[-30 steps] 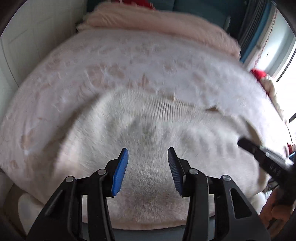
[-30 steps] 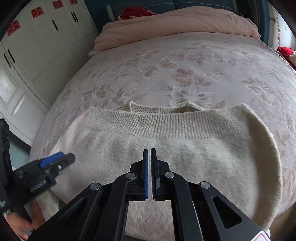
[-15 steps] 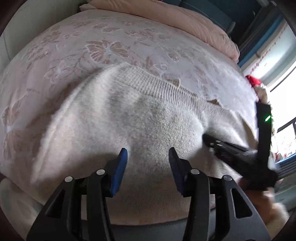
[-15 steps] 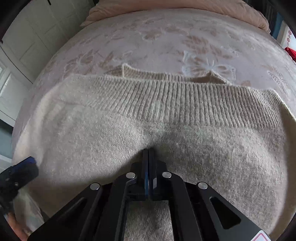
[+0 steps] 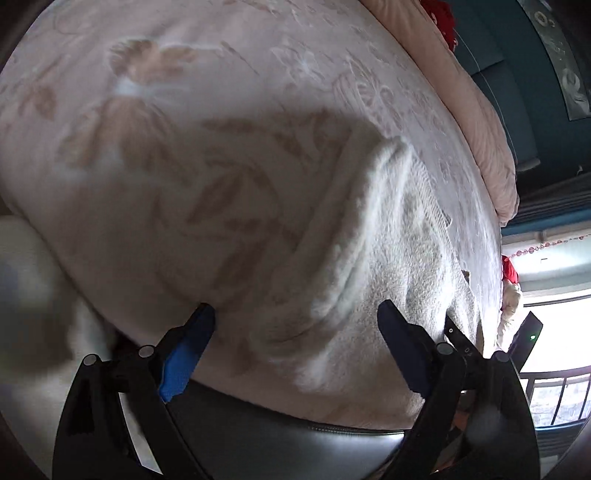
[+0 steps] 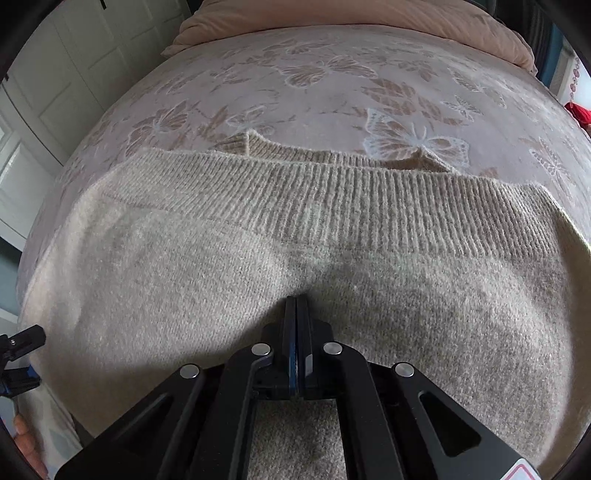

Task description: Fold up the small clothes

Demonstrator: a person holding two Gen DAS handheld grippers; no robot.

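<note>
A cream knitted sweater lies folded on the bed, its ribbed band across the far side. My right gripper is shut, its tips pressed down on the sweater's middle. In the left wrist view the sweater shows as a blurred folded edge on the right. My left gripper is open wide at the sweater's left edge near the bed's front, holding nothing. The right gripper's body shows at the lower right there; the left gripper shows at the right wrist view's left edge.
The bed has a pink cover with butterfly patterns. A folded pink quilt lies at its far end. White wardrobe doors stand on the left. A window with a railing and red items are on the right.
My left gripper swung left off the sweater's middle to its left edge and opened wider. My right gripper stayed shut, pressing the sweater, with the view drawing slightly back.
</note>
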